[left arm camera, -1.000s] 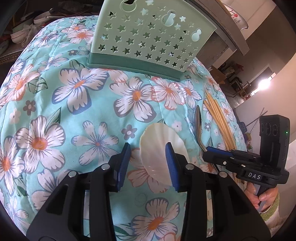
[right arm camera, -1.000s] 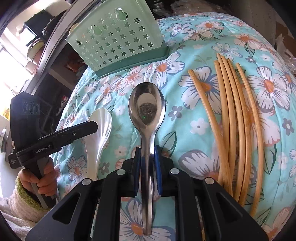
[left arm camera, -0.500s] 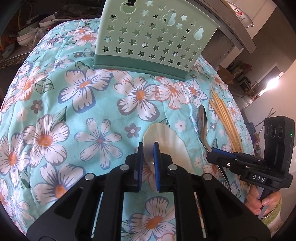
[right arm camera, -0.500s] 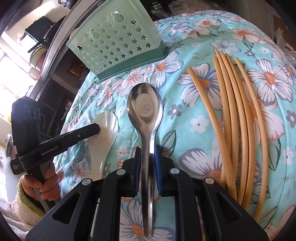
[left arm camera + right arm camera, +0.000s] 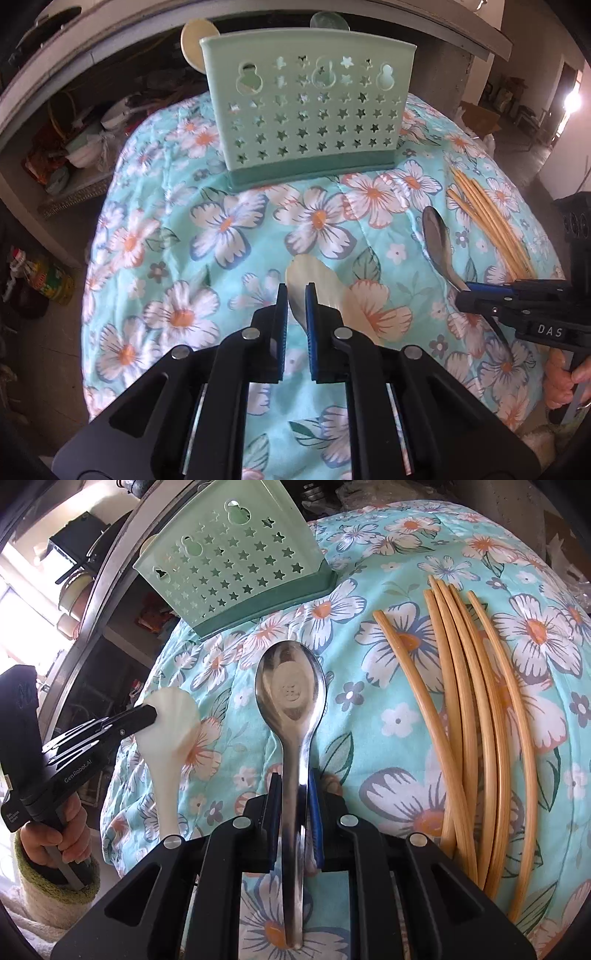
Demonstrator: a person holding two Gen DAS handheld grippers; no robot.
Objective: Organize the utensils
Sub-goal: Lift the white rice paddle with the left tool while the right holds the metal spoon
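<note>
1. Your left gripper [image 5: 296,295] has just closed on the white spoon [image 5: 168,746], lifting it near the cloth's [image 5: 184,229] middle.
2. Your right gripper [image 5: 293,794] clamps the metal spoon [image 5: 291,705]; the holder [image 5: 306,107] waits at the cloth's far edge.

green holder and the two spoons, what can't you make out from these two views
- Green utensil holder: inside hidden by its front wall, both wrist views; two round tops behind the rim, unidentifiable.
- White spoon: handle end hidden behind the left gripper, left wrist view.
- Metal spoon: handle end blurred between the right gripper's fingers, right wrist view.
- Chopsticks: near ends hidden behind the gripper body.
</note>
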